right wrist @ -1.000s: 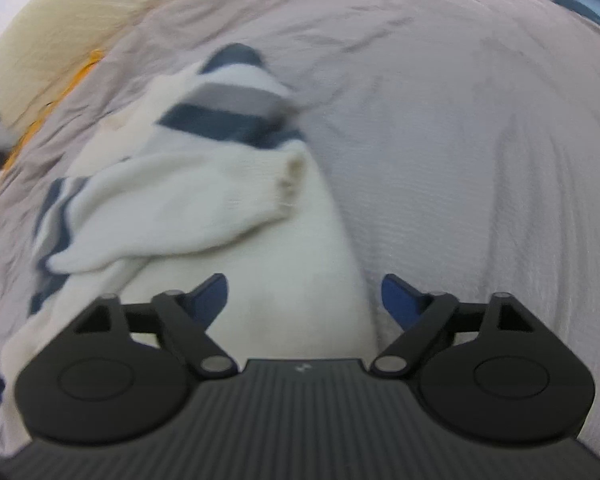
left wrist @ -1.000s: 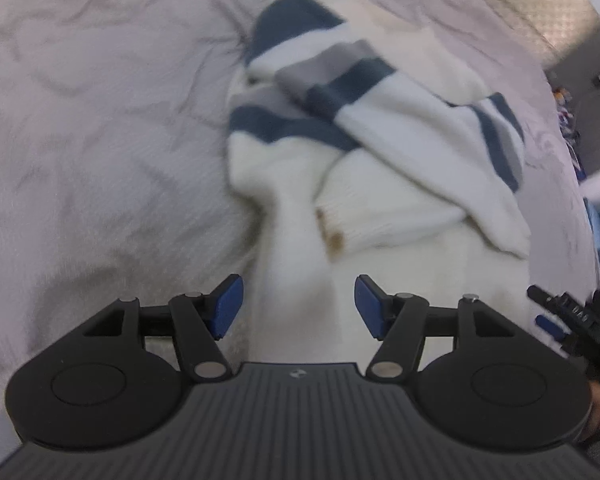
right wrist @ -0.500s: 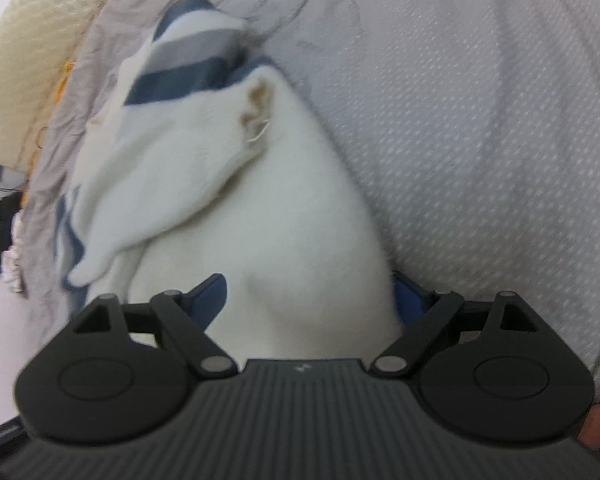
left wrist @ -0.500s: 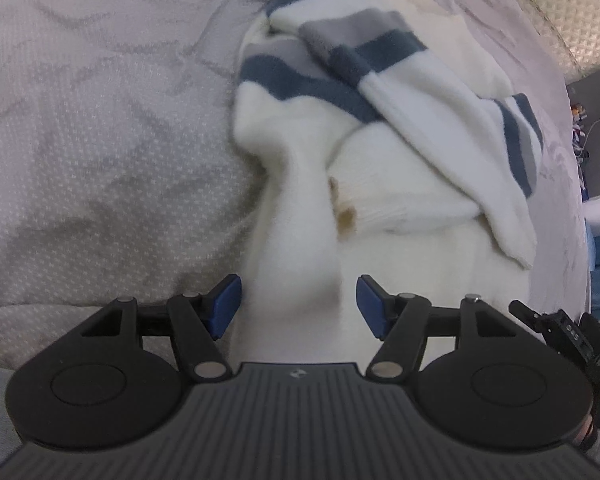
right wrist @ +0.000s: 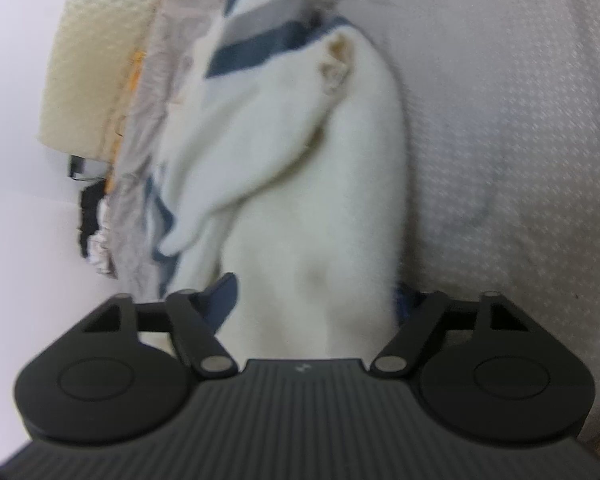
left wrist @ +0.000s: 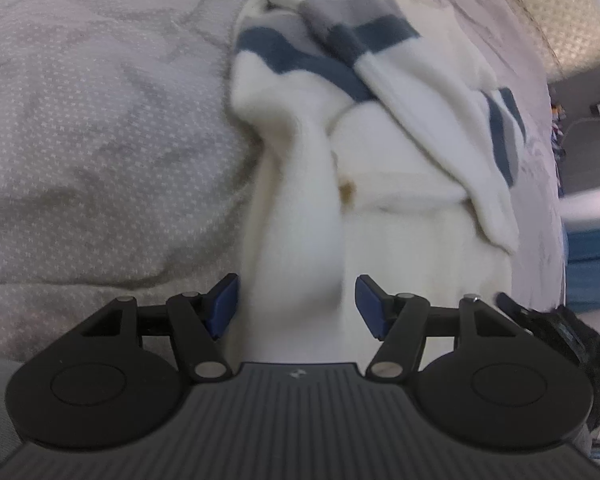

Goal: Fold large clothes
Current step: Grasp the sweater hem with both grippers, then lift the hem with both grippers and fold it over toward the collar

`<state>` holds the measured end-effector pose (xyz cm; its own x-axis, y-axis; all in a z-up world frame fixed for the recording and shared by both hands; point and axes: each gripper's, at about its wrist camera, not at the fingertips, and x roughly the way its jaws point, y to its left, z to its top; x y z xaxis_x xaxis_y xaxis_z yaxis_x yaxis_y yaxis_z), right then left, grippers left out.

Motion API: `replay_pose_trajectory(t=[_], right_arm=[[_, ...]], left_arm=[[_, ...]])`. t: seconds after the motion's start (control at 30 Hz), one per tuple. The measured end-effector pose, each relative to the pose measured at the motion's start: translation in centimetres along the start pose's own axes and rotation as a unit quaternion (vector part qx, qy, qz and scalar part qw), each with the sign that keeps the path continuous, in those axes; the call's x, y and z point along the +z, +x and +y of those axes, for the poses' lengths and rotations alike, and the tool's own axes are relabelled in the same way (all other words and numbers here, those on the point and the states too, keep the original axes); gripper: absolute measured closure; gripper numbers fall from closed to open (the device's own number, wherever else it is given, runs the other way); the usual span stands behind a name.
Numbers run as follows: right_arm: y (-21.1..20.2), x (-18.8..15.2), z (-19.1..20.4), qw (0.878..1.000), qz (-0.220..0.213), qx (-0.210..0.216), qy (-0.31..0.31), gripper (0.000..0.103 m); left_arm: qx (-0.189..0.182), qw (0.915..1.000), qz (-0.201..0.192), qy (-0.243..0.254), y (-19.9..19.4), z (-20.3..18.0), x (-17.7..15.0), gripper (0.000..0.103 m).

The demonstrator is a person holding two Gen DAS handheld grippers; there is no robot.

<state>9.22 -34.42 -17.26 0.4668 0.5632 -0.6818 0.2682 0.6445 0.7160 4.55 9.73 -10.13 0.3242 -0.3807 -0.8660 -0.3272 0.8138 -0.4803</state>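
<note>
Sweater (left wrist: 300,216) lies on bed (left wrist: 100,140), hem between both tools. Right tool (right wrist: 314,300) has just been closing, pinching hem; left tool (left wrist: 296,304) spread, not gripping. Close left w/ full hem layers, then lift evenly.

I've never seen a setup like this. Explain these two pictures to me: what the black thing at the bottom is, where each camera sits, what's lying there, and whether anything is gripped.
There is no robot. A person holds a two-finger gripper in each hand, and each has a wide-angle camera looking along its fingers. The black shape at the bottom is that tool.

A white sweater with blue and grey stripes lies on a grey bedspread.

The left gripper is open, with a fold of the sweater between its blue pads.

The right gripper has just been closing, and its pads press on the sweater's near end.
</note>
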Motion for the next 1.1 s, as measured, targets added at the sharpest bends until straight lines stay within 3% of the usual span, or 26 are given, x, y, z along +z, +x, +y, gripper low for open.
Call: replay_pose_trajectory(t=[0.17,0.27,0.3,0.37,0.43,0.53,0.63,0.8,1.1], right_arm=[[0.2,-1.4,1.0,0.999,0.01,-0.02,-0.022,0.047],[0.2,-1.6,1.3,0.999,0.006,-0.021,-0.029,0.063],[0.3,-1.6,1.2,0.999,0.006,-0.019,-0.027,0.072],[0.2,-1.8,1.4,0.999,0.004,-0.017,-0.033,0.074],[0.4,-1.7,1.4,0.999,0.004,-0.013,-0.04,0.078],[0.8,-0.8,1.2,1.0,-0.004,0.013,-0.022,0.08],[0.3,0.2,1.0,0.997,-0.034,0.065,-0.005,0.081],[-2.4,0.3,2.0,0.986,-0.072,0.15,-0.02,0.082],[-8.5,2.3,3.0,0.955,-0.156,0.251,-0.014,0.085]], left_arm=[[-0.004,0.998,0.057,0.025,0.3,-0.7,-1.5,0.035],[-0.002,0.9973,0.058,0.045,0.0,-1.3,-2.2,0.036],[-0.005,0.997,0.059,0.051,-0.1,-1.6,-2.3,0.04],[-0.004,0.9964,0.055,0.065,-0.1,-2.1,-2.4,0.054],[-0.006,0.9962,0.047,0.072,-0.2,-2.5,-2.4,0.079],[-0.029,0.997,0.019,0.069,-1.0,-3.0,-2.1,0.086],[-0.068,0.9945,-0.035,0.072,-3.0,-4.3,-1.7,0.087],[-0.141,0.9799,-0.129,0.057,-7.6,-5.4,-1.1,0.087],[-0.208,0.9569,-0.202,0.007,-15.2,-1.9,-0.9,0.089]])
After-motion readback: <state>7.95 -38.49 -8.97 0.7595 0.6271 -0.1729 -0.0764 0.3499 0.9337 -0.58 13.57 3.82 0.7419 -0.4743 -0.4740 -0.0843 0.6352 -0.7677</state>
